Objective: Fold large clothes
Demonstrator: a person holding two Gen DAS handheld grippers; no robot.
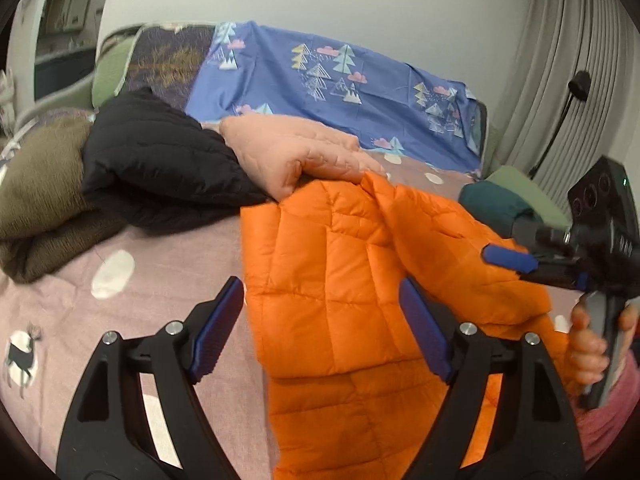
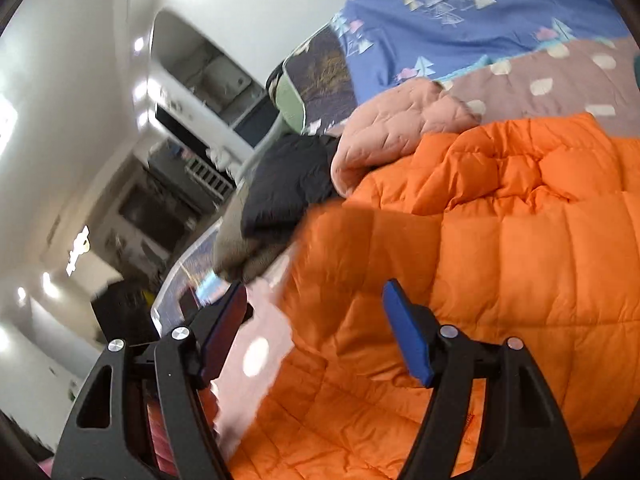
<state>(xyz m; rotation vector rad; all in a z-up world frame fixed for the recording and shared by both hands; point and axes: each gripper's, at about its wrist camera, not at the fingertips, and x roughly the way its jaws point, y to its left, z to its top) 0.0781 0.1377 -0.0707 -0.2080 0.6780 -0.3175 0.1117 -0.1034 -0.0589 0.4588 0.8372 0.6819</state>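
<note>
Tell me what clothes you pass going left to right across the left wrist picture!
Olive-brown fuzzy folded garment → black quilted puffer jacket → pale pink quilted jacket → bright orange quilted down jacket → dark teal bundle.

Above the quilted orange down jacket (image 1: 340,264), the left gripper (image 1: 322,324) and the right gripper (image 2: 314,330) both hang with jaws apart, gripping nothing.

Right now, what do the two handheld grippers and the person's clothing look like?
Both the left gripper and right gripper are black plastic frames with silver screw heads and blue ribbed pads on the jaws. The right one carries a black camera block. The sleeve is pinkish red.
</note>
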